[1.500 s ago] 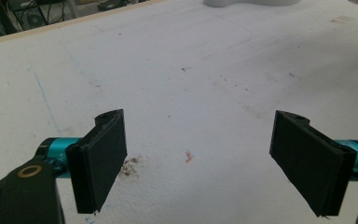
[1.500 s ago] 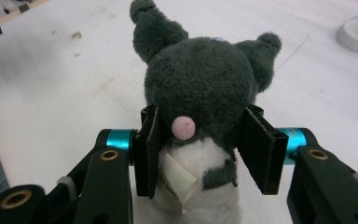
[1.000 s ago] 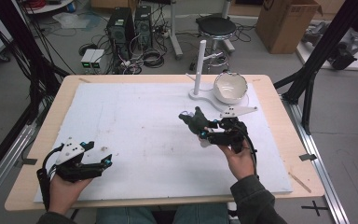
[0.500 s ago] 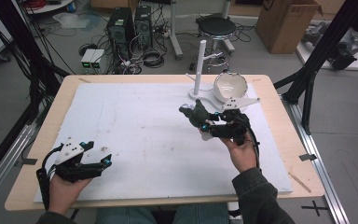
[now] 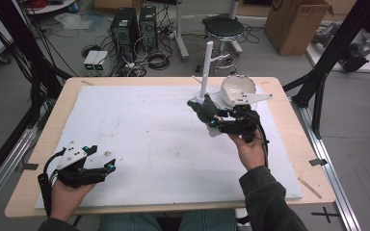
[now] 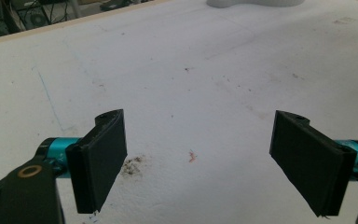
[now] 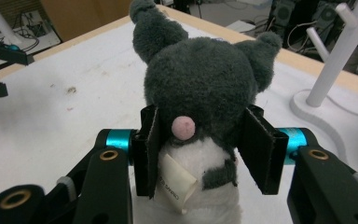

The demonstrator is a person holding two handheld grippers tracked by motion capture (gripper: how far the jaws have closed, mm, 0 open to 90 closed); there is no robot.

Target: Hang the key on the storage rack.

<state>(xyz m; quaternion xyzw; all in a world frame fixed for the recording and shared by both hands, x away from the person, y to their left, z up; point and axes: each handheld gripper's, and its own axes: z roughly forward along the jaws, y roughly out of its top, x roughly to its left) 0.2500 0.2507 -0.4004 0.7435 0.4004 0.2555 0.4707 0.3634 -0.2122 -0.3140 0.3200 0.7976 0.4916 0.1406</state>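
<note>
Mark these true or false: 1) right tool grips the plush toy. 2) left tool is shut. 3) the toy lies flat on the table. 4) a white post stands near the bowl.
1) True: the right tool is clamped on the plush toy.
2) False: the left tool is open with nothing between its jaws.
3) False: the toy is held above the table.
4) True: the white post stands beside the bowl.

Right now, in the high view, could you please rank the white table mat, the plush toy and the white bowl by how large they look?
1. white table mat
2. white bowl
3. plush toy, though it looks close to the bowl in size.
</note>
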